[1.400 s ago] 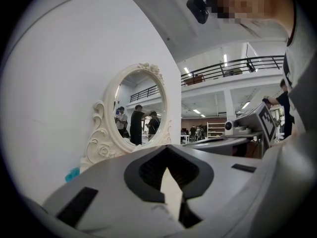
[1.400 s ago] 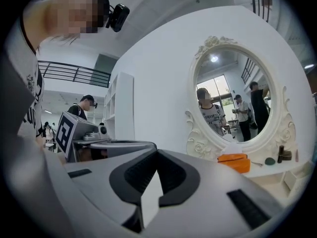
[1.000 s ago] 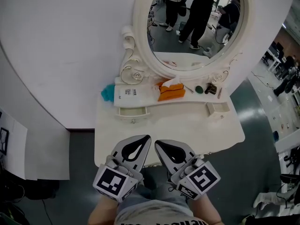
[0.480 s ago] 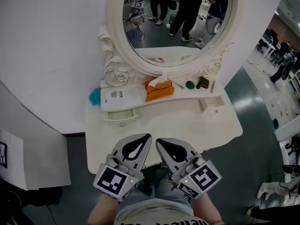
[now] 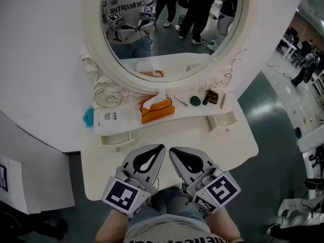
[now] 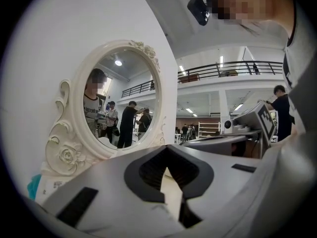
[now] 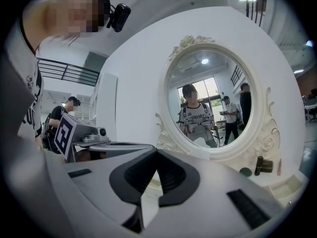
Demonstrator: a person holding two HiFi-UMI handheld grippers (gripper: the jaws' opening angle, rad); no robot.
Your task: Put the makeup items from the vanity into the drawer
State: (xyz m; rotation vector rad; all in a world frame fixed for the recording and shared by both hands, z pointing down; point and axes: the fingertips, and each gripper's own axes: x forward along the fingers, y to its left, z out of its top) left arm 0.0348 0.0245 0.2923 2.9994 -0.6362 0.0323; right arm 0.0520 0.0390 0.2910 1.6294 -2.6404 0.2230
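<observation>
We hold the left gripper [image 5: 158, 151] and the right gripper [image 5: 173, 152] side by side above the near edge of the vanity worktop [image 5: 212, 146]. Each pair of fingers is closed tip to tip on nothing. The makeup items lie on the shelf under the mirror [image 5: 172, 34]: a round green item [image 5: 195, 100], a small dark bottle [image 5: 210, 97] and a slim stick [image 5: 221, 101]. They are well apart from the fingers, beyond them and to the right. A small open drawer [image 5: 223, 120] sits just in front of them.

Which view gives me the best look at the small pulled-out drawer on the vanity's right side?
The head view. It looks down on the drawer and shows its whole outline and pale inside. The right gripper view catches only part of it, side-on, at the picture's lower right edge. The left gripper view does not show it.
</observation>
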